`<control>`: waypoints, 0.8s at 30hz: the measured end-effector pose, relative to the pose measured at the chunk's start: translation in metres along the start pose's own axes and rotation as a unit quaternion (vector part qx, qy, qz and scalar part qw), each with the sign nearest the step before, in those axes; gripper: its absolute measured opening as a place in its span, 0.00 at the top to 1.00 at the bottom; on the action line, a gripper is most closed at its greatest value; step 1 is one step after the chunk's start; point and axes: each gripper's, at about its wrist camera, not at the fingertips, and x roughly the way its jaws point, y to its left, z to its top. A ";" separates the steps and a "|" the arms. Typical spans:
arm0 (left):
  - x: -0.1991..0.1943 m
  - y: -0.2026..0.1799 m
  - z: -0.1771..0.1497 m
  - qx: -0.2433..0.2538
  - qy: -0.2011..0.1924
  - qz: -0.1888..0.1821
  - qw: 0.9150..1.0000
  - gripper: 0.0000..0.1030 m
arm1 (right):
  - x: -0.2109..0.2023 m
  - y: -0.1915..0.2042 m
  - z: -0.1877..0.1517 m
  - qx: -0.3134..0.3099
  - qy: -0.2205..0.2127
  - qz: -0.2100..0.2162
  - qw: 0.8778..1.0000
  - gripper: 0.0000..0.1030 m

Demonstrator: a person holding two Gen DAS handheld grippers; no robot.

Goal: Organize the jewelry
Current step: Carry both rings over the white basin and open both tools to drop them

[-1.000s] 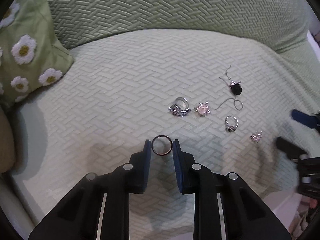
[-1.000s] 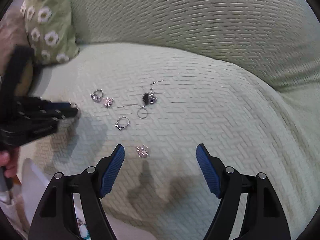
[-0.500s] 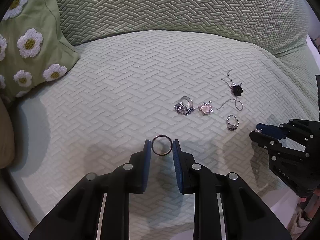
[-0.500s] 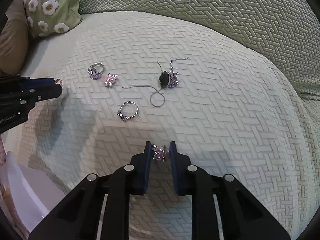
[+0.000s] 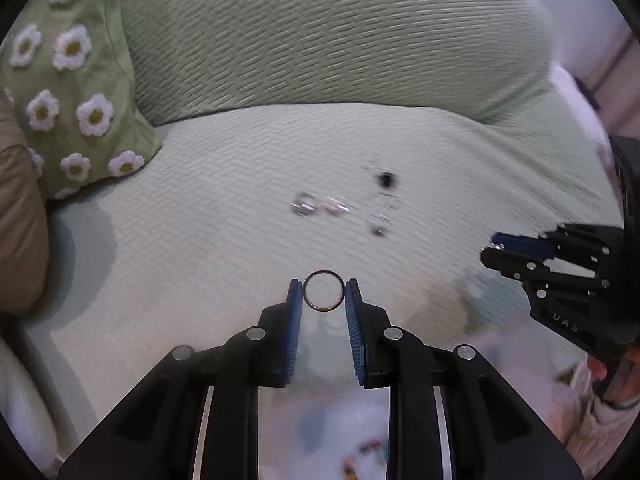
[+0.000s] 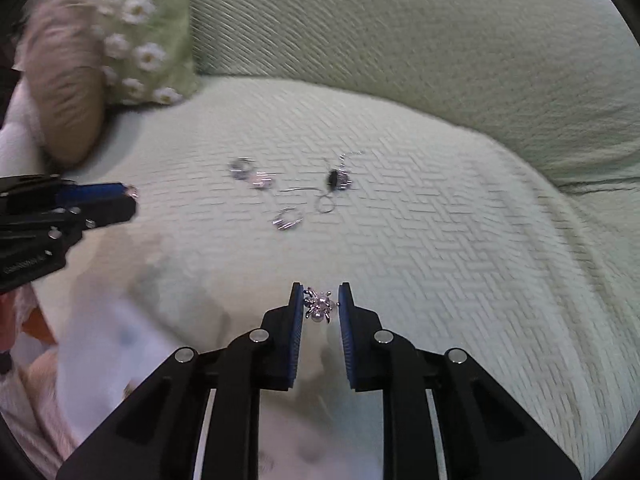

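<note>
My left gripper (image 5: pixel 323 295) is shut on a plain dark metal ring (image 5: pixel 323 311), held above the green sofa seat (image 5: pixel 200 220). My right gripper (image 6: pixel 321 305) is shut on a small silver flower-shaped pearl brooch (image 6: pixel 320 305), also lifted off the seat. On the seat lie a silver ring (image 6: pixel 240 168), a pink flower piece (image 6: pixel 262 179), a small jewelled ring (image 6: pixel 287 218) and a black flower pendant on a thin chain (image 6: pixel 336 178). The right gripper shows at the right of the left wrist view (image 5: pixel 496 250); the left gripper shows at the left of the right wrist view (image 6: pixel 130 196).
A green daisy cushion (image 5: pixel 68 92) and a tan cushion (image 5: pixel 20 220) stand at the left of the seat. The sofa backrest (image 5: pixel 320 40) rises behind. A blurred white object (image 6: pixel 120 360) lies below the seat's front edge.
Both grippers have pulled back and up from the seat with their pieces; the loose jewelry now looks smaller and farther. The view is motion-blurred.
</note>
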 end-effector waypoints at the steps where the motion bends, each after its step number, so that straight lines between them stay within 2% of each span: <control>1: -0.008 -0.006 -0.008 0.006 -0.004 -0.001 1.000 0.80 | -0.012 0.005 -0.011 -0.007 -0.007 0.003 1.000 0.82; 4: -0.025 -0.027 -0.041 0.028 -0.005 -0.005 1.000 0.80 | -0.042 0.022 -0.044 -0.030 -0.018 0.008 0.999 0.82; 8: -0.019 -0.049 -0.082 0.054 0.021 -0.002 0.998 0.80 | -0.051 0.043 -0.082 -0.048 -0.006 0.008 0.999 0.82; 12: 0.004 -0.058 -0.112 0.060 0.058 0.007 0.997 0.80 | -0.035 0.059 -0.114 -0.057 0.024 0.012 0.998 0.82; 18: 0.033 -0.065 -0.147 0.075 0.103 0.033 0.991 0.80 | 0.002 0.081 -0.144 -0.066 0.076 0.021 0.995 0.82; 24: 0.041 -0.064 -0.154 0.079 0.116 0.058 0.988 0.80 | 0.018 0.091 -0.153 -0.068 0.094 0.016 0.993 0.82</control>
